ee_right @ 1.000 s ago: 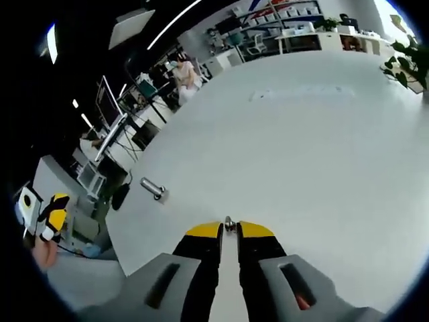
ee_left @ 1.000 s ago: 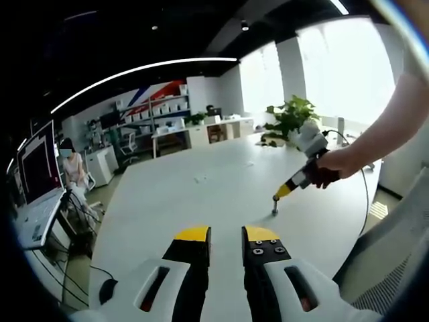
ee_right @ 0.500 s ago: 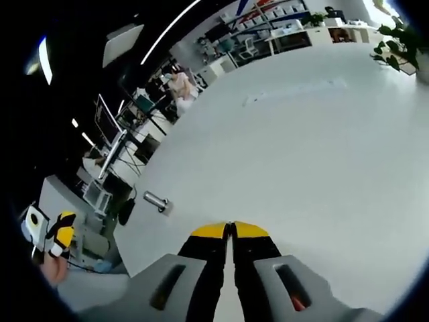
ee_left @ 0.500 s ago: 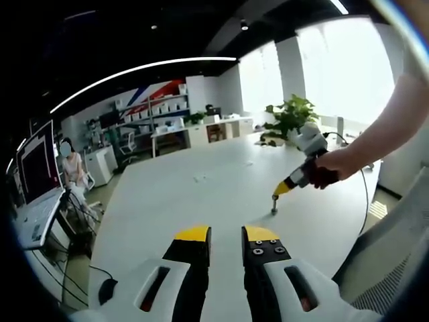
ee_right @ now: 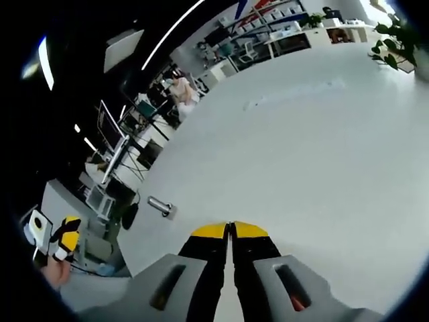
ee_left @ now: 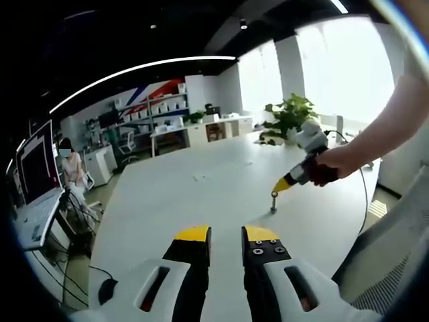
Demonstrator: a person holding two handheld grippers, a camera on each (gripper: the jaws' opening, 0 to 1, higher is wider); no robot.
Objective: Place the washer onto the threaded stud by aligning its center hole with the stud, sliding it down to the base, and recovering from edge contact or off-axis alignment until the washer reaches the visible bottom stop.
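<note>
Overhead, the right hand-held gripper (ee_left: 280, 186), jaws together, hovers above the threaded stud (ee_left: 273, 202) near the table (ee_left: 201, 188) edge.

table (ee_left: 201, 194) open | stud (ee_left: 273, 202) upright | right gripper (ee_left: 279, 187) just above

White table (ee_left: 201, 191), wide and bare-surfaced. Threaded stud (ee_left: 273, 202) stood upright on it, right of centre. Right gripper (ee_left: 279, 186), yellow-tipped, held by a hand (ee_left: 335, 164), hovered just above the stud's top, jaws apparently together. Left gripper (ee_left: 226, 234) at bottom, jaws slightly parted, holding nothing. Potted plant (ee_left: 289, 117) at far edge; laptop (ee_left: 37, 184) at left.
</note>
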